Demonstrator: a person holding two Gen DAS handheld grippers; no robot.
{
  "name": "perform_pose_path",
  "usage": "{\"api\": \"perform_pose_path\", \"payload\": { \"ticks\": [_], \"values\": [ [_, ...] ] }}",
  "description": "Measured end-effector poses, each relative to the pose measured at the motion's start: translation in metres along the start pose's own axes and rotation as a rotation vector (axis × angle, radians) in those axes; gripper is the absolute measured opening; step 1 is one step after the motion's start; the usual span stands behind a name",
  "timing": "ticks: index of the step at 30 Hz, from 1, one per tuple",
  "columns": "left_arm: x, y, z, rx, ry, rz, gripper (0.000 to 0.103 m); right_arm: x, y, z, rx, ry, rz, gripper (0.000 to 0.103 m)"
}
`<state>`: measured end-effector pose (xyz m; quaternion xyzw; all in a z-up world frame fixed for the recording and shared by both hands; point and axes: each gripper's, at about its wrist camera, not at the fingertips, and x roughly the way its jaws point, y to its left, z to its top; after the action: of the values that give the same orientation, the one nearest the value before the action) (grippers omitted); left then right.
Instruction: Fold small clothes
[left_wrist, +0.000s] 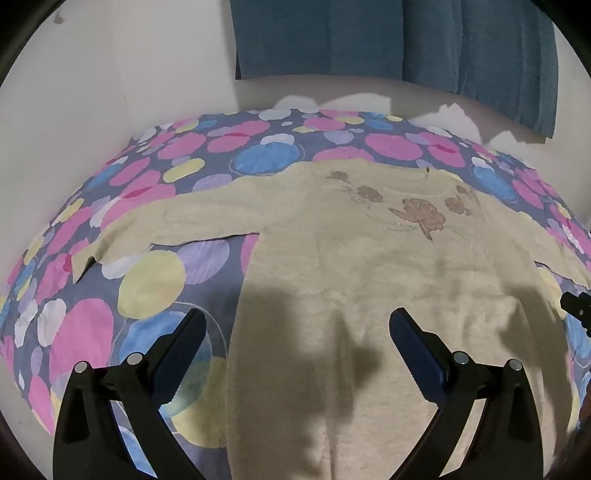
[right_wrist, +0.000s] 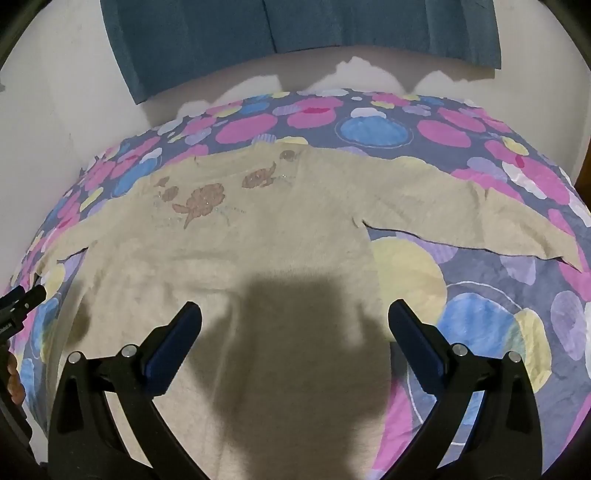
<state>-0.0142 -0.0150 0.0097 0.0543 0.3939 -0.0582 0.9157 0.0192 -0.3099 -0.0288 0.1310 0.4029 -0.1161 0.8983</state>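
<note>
While hovering above lower body of cream sweater (left_wrist: 369, 280), spread flat face-up on patterned bedsheet (left_wrist: 155, 280), sleeves out at 9 and 3 o'clock: likely laid so for first fold. Left gripper (left_wrist: 297, 332) fingers spread wide, pinching nothing; right gripper (right_wrist: 294, 325) same, empty. Left sleeve (left_wrist: 166, 229) cuff slightly curled near bed edge. Right sleeve (right_wrist: 461, 218) with open sheet below. Wall and blue curtain (right_wrist: 295, 37) at 12 o'clock.

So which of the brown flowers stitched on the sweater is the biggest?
The one with the leafy stem trailing below it, near the middle of the chest of the sweater. The other flowers along the neckline are clearly smaller.
</note>
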Motion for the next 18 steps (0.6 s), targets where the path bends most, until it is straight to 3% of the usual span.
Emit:
{"api": "perform_pose_path", "payload": {
  "ticks": [18],
  "values": [
    [0.0018,-0.0006,-0.0013,0.003,0.004,-0.002,0.099,0.0069,0.0013,-0.0039,-0.003,0.021,0.005,0.101]
  ]
}}
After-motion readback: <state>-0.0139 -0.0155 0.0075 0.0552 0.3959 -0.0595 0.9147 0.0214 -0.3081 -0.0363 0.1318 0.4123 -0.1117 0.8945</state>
